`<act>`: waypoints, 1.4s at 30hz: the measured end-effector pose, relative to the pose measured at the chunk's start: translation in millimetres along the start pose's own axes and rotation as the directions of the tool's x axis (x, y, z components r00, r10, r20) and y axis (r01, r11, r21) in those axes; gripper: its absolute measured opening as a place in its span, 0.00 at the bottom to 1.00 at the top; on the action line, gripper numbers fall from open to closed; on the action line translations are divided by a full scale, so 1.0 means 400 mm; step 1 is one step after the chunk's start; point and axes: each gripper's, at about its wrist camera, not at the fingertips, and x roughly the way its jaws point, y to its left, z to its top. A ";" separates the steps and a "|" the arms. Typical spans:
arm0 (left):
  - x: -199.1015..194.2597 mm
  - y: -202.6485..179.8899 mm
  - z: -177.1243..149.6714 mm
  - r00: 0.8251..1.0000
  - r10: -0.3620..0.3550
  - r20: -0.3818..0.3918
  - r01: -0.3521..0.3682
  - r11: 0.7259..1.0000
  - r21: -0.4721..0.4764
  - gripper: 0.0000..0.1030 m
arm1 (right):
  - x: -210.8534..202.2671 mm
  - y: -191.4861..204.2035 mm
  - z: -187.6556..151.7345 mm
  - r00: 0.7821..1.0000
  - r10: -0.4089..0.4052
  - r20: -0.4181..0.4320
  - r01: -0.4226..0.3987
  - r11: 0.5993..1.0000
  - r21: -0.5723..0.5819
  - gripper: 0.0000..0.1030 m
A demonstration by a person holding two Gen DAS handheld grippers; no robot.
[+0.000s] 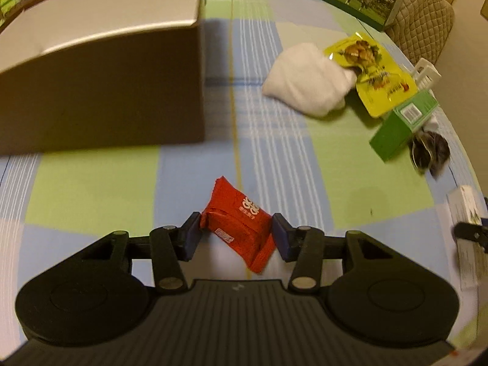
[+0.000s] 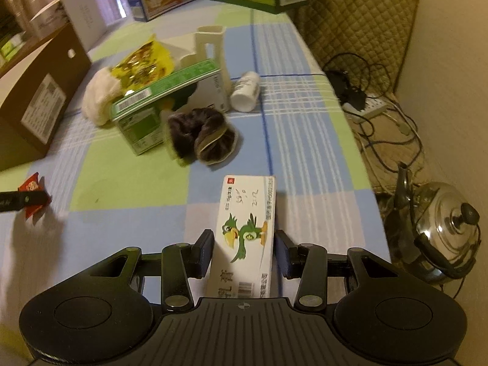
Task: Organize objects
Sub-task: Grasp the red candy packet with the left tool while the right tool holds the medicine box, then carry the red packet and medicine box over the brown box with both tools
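Note:
My left gripper (image 1: 236,236) is shut on a red snack packet (image 1: 241,222), its pads pressing both sides; the packet hangs tilted over the checked tablecloth (image 1: 91,189). The same packet (image 2: 32,193) shows at the left edge of the right wrist view. A long white box with a green parrot (image 2: 248,235) lies lengthwise between the fingers of my right gripper (image 2: 244,251), which is shut on it. That white box (image 1: 465,225) appears blurred at the far right of the left wrist view.
A brown cardboard box (image 1: 100,85) stands at left. Ahead lie a white cloth bundle (image 1: 308,79), yellow pouch (image 1: 375,73), green carton (image 2: 146,113), dark hair scrunchie (image 2: 201,137), white bottle (image 2: 245,91) and cream holder (image 2: 210,48). Off the table's right edge: a kettle (image 2: 439,228) and cables.

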 end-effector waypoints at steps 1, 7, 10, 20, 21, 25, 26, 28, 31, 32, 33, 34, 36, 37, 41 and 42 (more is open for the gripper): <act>-0.001 0.004 0.000 1.000 0.003 -0.013 -0.003 1.000 -0.019 0.46 | -0.001 0.001 -0.002 1.000 0.005 -0.001 -0.005 1.000 0.005 0.40; -0.007 0.011 0.002 0.998 -0.036 -0.050 0.027 0.987 -0.159 0.56 | -0.004 0.001 0.000 1.000 0.026 -0.009 -0.026 0.999 0.027 0.40; 0.007 -0.001 0.015 0.998 -0.053 -0.017 0.049 0.985 -0.163 0.57 | -0.008 0.001 -0.003 1.000 0.027 -0.008 -0.027 0.999 0.026 0.40; 0.032 -0.055 0.036 1.000 -0.016 -0.019 0.016 1.000 -0.015 0.64 | -0.023 -0.004 -0.010 1.000 0.029 0.008 -0.030 0.999 0.037 0.40; 0.027 -0.050 0.030 1.000 -0.008 -0.030 0.007 0.999 -0.040 0.64 | -0.024 -0.004 -0.011 0.999 0.031 0.009 -0.031 0.999 0.036 0.40; 0.017 -0.043 0.022 0.999 -0.005 -0.050 -0.002 0.991 -0.132 0.64 | -0.021 -0.008 -0.009 0.999 0.036 0.013 -0.036 0.998 0.041 0.40; 0.017 -0.048 0.022 0.999 -0.001 -0.049 -0.006 0.990 -0.142 0.64 | -0.020 -0.008 -0.007 0.999 0.037 0.014 -0.037 0.998 0.040 0.40; 0.021 -0.058 0.029 0.999 0.012 -0.038 -0.017 0.990 -0.138 0.56 | -0.016 -0.007 -0.005 0.999 0.036 0.014 -0.036 0.999 0.037 0.40; 0.025 -0.064 0.040 1.000 0.016 -0.020 -0.019 0.993 -0.117 0.36 | -0.016 -0.006 -0.001 0.999 0.037 0.018 -0.038 0.999 0.032 0.40; 0.025 -0.064 0.042 1.000 0.017 -0.019 -0.019 0.995 -0.102 0.32 | -0.016 -0.004 0.000 0.999 0.038 0.021 -0.038 0.999 0.027 0.40; 0.025 -0.064 0.042 1.000 0.014 -0.021 -0.016 0.996 -0.090 0.28 | -0.017 -0.004 0.001 0.999 0.037 0.022 -0.037 0.999 0.023 0.40; 0.024 -0.065 0.040 1.000 0.015 -0.021 -0.016 0.997 -0.075 0.26 | -0.017 -0.003 0.001 0.999 0.034 0.024 -0.035 0.999 0.019 0.40; 0.021 -0.068 0.033 1.000 0.015 -0.018 -0.016 0.999 -0.048 0.26 | -0.016 -0.001 0.002 0.999 0.035 0.026 -0.036 0.999 0.014 0.40; 0.020 -0.072 0.029 1.000 0.017 -0.015 -0.018 0.999 -0.033 0.24 | -0.014 -0.001 0.003 0.999 0.033 0.024 -0.033 0.999 0.013 0.40; 0.010 -0.084 0.016 1.000 0.028 -0.009 -0.028 0.999 0.028 0.23 | -0.004 0.001 0.005 1.000 0.020 0.016 -0.020 1.000 0.005 0.40; 0.009 -0.085 0.014 1.000 0.027 -0.010 -0.026 0.999 0.035 0.23 | -0.001 0.003 0.004 1.000 0.019 0.015 -0.019 1.000 -0.001 0.40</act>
